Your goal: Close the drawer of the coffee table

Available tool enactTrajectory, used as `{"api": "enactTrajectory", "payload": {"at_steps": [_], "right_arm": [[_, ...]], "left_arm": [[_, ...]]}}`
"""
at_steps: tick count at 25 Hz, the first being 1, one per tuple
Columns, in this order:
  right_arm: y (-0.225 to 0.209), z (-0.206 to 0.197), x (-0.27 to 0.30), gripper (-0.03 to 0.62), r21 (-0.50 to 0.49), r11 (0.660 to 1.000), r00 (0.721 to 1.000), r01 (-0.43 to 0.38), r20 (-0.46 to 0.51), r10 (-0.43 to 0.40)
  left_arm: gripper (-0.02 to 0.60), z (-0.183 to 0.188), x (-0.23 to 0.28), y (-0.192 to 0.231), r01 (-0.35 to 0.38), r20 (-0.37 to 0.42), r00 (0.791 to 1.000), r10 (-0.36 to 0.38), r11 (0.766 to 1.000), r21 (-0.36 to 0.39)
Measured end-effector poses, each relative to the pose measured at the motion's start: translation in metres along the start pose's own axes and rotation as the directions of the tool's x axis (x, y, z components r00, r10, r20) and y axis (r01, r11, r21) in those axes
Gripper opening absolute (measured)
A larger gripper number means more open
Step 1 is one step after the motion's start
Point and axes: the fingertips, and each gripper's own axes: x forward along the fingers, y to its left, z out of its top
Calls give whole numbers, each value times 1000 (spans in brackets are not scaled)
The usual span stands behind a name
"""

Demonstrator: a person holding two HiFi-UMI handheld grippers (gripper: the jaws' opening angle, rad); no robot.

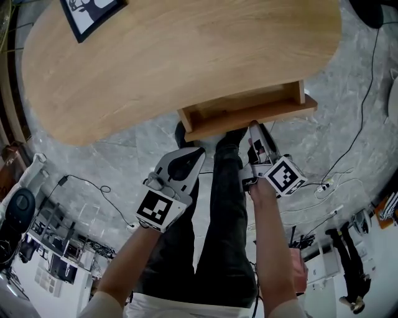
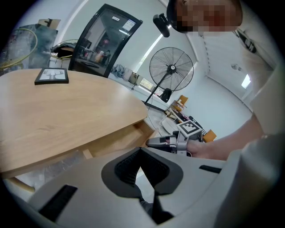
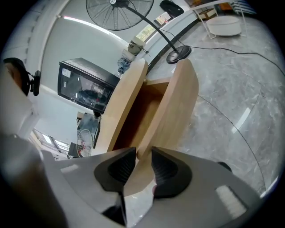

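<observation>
Grey marbled floor point(image 1: 348, 81) with loose cables runs all round the oval wooden bench point(image 1: 186, 56). A black picture frame point(image 1: 90, 15) sits near its far edge.

The job looks barely begun. The drawer point(image 1: 249, 102) stands well out from under the bench's near edge, with its bare wooden inside open to view and its front panel point(image 1: 261, 117) clear of the bench top. From where I stand, nothing has gone in yet and the whole push back under the top is left to do.

The right gripper point(image 1: 254, 130) is at the drawer, at about the middle of the front panel. In the right gripper view its fingers point(image 3: 165, 171) sit one on each side of the panel's edge. The wood fills the gap between the pads, so they appear to be closed on the drawer front, one pad on the inner face and one on the outer. That hold looks good enough to drive the drawer home.

The left gripper point(image 1: 194, 152) hangs above the floor just short of the drawer's left corner and touches nothing. Its fingers point(image 2: 122, 169) are brought together at the tips and hold nothing. The person's legs stand between the two grippers, right up against the drawer front.
</observation>
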Motion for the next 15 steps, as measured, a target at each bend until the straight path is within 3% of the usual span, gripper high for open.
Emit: {"api": "enactTrajectory", "payload": {"at_steps": [8, 15], "right_arm": [[22, 16, 28, 114, -30, 999, 999, -40, 9, 41], [43, 18, 40, 190, -91, 990, 994, -106, -44, 102]], "left_arm": [[6, 8, -5, 12, -16, 9, 1000, 16, 1000, -13], [6, 9, -7, 26, -33, 18, 999, 33, 999, -28]]}}
